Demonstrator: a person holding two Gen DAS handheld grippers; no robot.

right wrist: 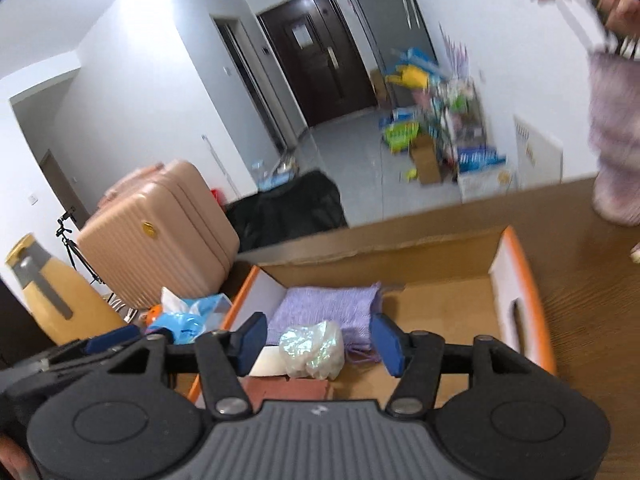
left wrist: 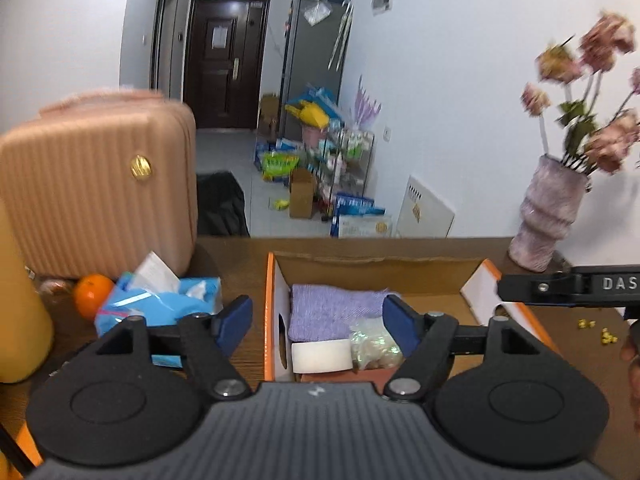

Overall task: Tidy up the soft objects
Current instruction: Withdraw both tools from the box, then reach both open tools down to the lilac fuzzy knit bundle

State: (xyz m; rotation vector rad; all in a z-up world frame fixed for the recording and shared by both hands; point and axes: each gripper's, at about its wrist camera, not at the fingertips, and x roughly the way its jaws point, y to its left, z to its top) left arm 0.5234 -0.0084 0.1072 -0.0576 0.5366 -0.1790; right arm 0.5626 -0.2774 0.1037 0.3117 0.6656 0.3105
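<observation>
The soft objects lie in the left end of an open cardboard box with orange outer edges, which sits on the wooden worktop.

Contents of the box:
- A folded purple knitted cloth lies flat against the left wall, its long axis running left to right across the box. In the right wrist view the cloth shows a fringed edge at its near right corner.
- A white roll-like object lies on its side nearer the camera, long axis also left to right.
- A crinkled iridescent bag sits just right of the white object, touching the cloth's near edge; it also shows as.
- A reddish-brown flat item lies at the near edge, partly hidden.
- The right half of the box shows bare cardboard floor.

Gripper state:
- Left gripper: released, fingers spread wide, nothing between them, positioned over the left part of the box.
- Right gripper: released, fingers spread, straddling the bag and cloth without visible contact.

Surroundings: a blue tissue pack and an orange lie left of the box, before a pink suitcase. A yellow jug stands far left. A vase of flowers stands right.
</observation>
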